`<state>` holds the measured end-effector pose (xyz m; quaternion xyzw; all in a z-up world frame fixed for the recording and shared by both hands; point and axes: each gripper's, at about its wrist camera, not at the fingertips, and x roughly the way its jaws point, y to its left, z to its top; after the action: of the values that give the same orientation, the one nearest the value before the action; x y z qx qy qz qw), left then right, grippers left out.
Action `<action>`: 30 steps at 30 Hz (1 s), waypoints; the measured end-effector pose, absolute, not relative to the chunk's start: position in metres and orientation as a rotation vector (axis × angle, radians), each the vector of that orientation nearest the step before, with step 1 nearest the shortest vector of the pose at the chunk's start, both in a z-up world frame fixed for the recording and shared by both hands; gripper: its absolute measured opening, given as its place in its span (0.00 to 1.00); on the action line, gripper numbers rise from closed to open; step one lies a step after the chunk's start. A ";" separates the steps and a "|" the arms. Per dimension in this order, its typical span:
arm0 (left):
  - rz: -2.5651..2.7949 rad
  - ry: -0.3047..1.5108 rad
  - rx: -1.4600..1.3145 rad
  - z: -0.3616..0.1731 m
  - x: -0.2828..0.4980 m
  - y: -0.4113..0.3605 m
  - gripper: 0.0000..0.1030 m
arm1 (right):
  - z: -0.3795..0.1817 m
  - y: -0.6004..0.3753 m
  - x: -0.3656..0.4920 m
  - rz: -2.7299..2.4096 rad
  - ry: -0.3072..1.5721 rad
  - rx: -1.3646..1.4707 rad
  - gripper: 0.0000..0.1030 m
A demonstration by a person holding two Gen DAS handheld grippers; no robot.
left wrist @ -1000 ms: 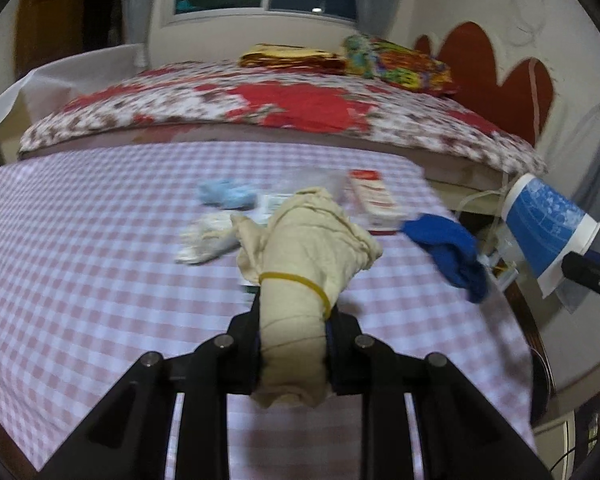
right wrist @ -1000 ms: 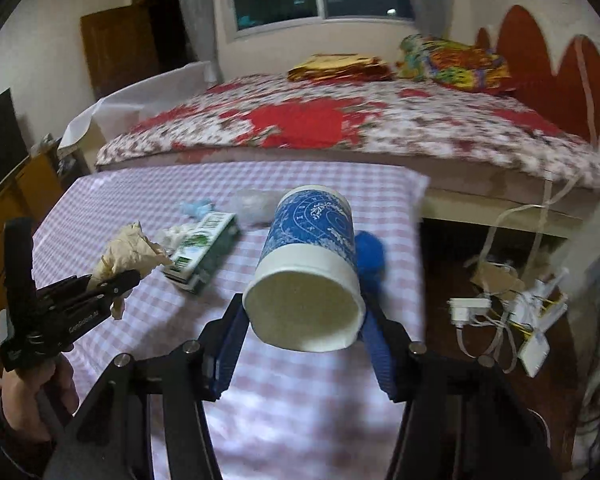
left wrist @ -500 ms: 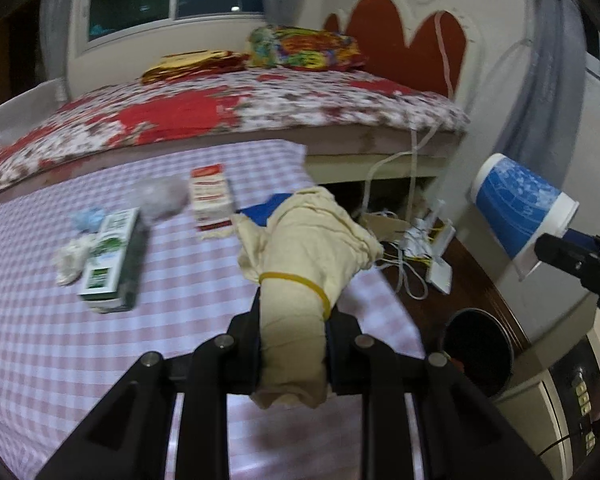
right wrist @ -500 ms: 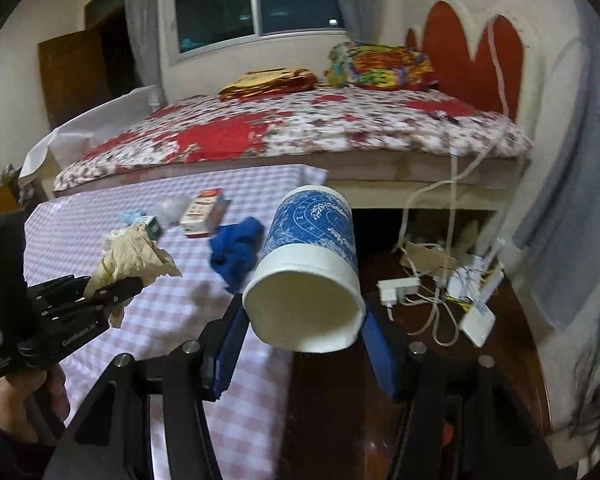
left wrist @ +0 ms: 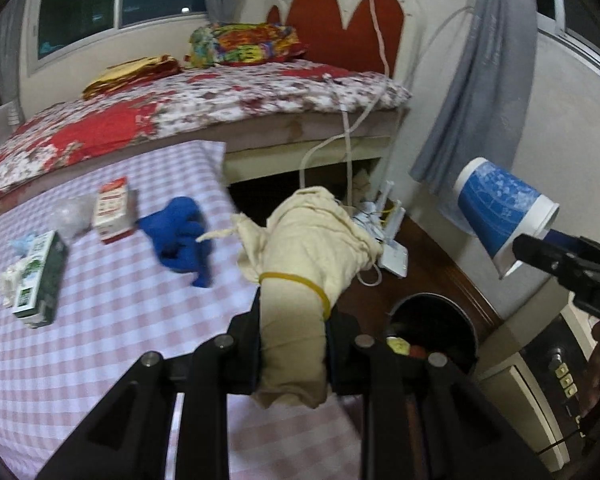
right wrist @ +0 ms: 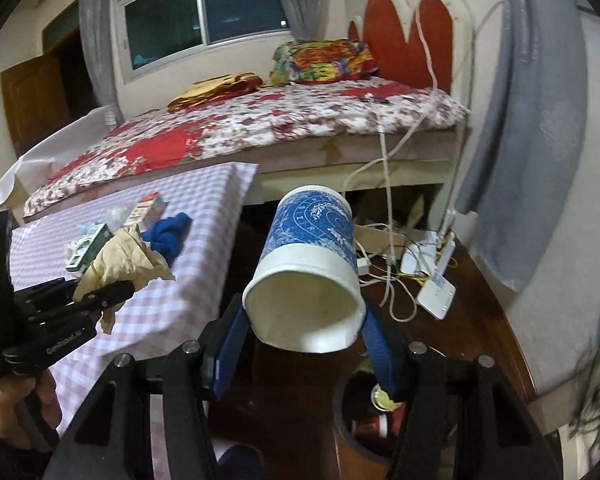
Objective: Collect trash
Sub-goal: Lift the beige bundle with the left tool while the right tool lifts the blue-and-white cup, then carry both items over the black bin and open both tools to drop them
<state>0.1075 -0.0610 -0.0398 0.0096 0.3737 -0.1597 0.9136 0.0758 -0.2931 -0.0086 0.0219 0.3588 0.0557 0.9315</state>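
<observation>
My left gripper (left wrist: 294, 320) is shut on a beige crumpled bundle (left wrist: 300, 264) bound with a yellow rubber band, held over the checked table's right edge. In the right wrist view the same bundle (right wrist: 124, 260) sits in the left gripper (right wrist: 112, 292), with a hand below it. My right gripper (right wrist: 304, 332) is shut on a blue and white paper cup (right wrist: 312, 240), tilted with its mouth toward the camera; the cup (left wrist: 496, 208) also shows at the right of the left wrist view. A dark round bin (left wrist: 432, 308) with trash inside stands low beside the table, just under the cup (right wrist: 340, 412).
On the pink checked tablecloth (left wrist: 120, 340) lie a green carton (left wrist: 40, 280), a red and white carton (left wrist: 112, 208), a blue cloth (left wrist: 180, 232) and crumpled bits. White boxes and tangled cables (right wrist: 428, 276) sit on dark wood behind the bin. A bed (right wrist: 260, 128) runs beyond.
Both grippers have swung right, from over the table toward its right edge. The bin and the cables have come into view. Both grips look the same.
</observation>
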 end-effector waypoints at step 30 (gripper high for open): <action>-0.577 1.029 0.156 -0.137 0.098 -0.248 0.25 | -0.133 -0.442 0.024 -0.045 0.920 0.097 0.57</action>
<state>0.0979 -0.2485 -0.1366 0.0737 0.4845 -0.2720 0.8281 0.0241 -0.4424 -0.1326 0.0469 0.4440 -0.0216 0.8946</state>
